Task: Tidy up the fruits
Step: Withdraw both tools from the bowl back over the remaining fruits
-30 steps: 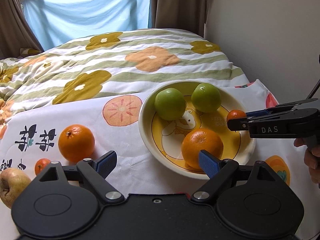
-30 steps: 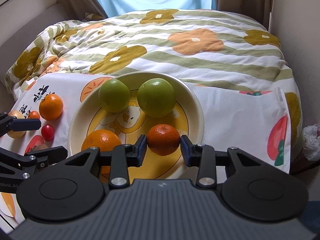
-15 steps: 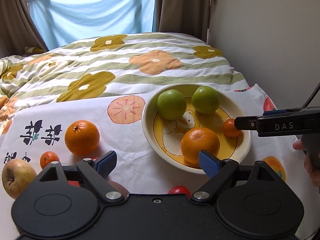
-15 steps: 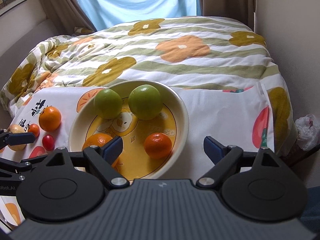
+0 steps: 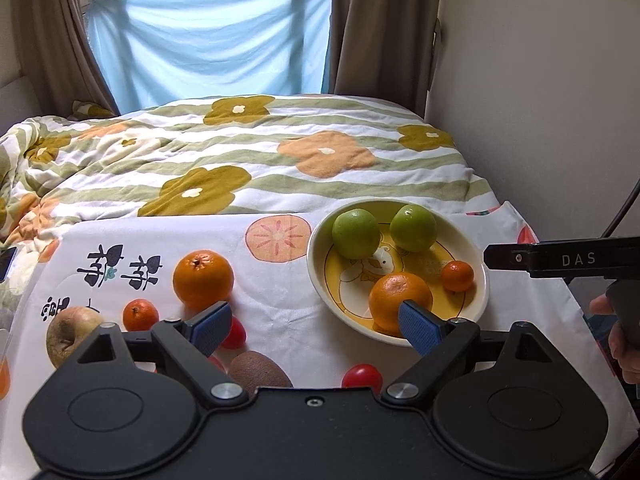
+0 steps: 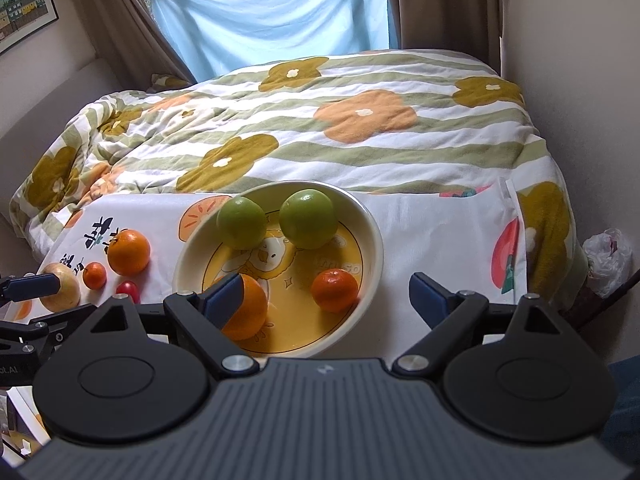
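Note:
A cream and yellow bowl (image 5: pixel 478 296) (image 6: pixel 370 224) sits on a white fruit-print cloth and holds two green apples (image 5: pixel 355 233) (image 6: pixel 241 222), a large orange (image 5: pixel 394 294) (image 6: pixel 250 308) and a small mandarin (image 5: pixel 457 276) (image 6: pixel 334 290). On the cloth left of the bowl lie a large orange (image 5: pixel 203 279) (image 6: pixel 128 257), a small mandarin (image 5: pixel 140 314) (image 6: pixel 94 275), a brownish apple (image 5: pixel 70 334), a kiwi (image 5: pixel 256 368) and cherry tomatoes (image 5: pixel 362 376). My left gripper (image 5: pixel 316 326) is open and empty, above the cloth. My right gripper (image 6: pixel 324 296) is open and empty, just short of the bowl.
A flowered quilt (image 5: pixel 240 152) covers the bed behind the cloth. A wall (image 5: pixel 540 80) runs along the right side. A blue sheet (image 5: pixel 208 40) hangs over the window between brown curtains. A plastic bag (image 6: pixel 608 256) lies beside the bed at right.
My right gripper opened, released the small mandarin into the bowl and drew back. My left gripper pulled back and up, bringing more of the loose fruit into view.

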Tool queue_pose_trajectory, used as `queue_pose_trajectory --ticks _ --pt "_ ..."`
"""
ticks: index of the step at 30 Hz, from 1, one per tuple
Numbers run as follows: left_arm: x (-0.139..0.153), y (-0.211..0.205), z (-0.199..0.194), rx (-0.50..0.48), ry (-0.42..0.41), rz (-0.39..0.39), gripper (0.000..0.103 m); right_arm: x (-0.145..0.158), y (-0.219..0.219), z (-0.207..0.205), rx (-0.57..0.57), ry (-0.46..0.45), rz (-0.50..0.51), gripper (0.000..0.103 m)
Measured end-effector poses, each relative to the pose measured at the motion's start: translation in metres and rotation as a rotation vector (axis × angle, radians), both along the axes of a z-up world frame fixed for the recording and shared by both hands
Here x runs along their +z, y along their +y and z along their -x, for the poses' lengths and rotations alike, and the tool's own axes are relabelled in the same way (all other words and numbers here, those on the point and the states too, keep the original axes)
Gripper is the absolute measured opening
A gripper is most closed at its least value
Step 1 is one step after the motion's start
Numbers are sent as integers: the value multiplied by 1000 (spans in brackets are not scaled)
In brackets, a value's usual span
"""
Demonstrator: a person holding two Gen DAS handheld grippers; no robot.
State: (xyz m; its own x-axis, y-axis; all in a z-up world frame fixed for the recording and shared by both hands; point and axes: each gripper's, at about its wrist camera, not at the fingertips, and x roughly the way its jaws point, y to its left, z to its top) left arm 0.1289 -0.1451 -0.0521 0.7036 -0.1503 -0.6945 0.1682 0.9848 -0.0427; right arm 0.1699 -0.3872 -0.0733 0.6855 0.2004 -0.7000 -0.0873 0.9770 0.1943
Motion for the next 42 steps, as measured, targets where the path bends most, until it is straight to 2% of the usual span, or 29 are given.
queue_pose_trajectory --ticks 2,7,15,25,33,42 --pt "4 7 6 21 -9 9 98 4 3 3 -3 -13 5 103" --pt "13 22 20 68 -33 -20 99 11 12 10 -5 -21 -8 103" --pt "25 70 39 119 -83 -35 100 26 42 30 -18 -36 -3 103" --pt "29 138 48 97 -113 -80 100 35 106 59 -89 -55 -29 103" --pt "4 185 41 5 -99 -120 100 15 163 79 -142 -44 -35 103" --pt "-35 209 12 -105 -67 -167 100 -20 206 86 -174 -12 -22 103"
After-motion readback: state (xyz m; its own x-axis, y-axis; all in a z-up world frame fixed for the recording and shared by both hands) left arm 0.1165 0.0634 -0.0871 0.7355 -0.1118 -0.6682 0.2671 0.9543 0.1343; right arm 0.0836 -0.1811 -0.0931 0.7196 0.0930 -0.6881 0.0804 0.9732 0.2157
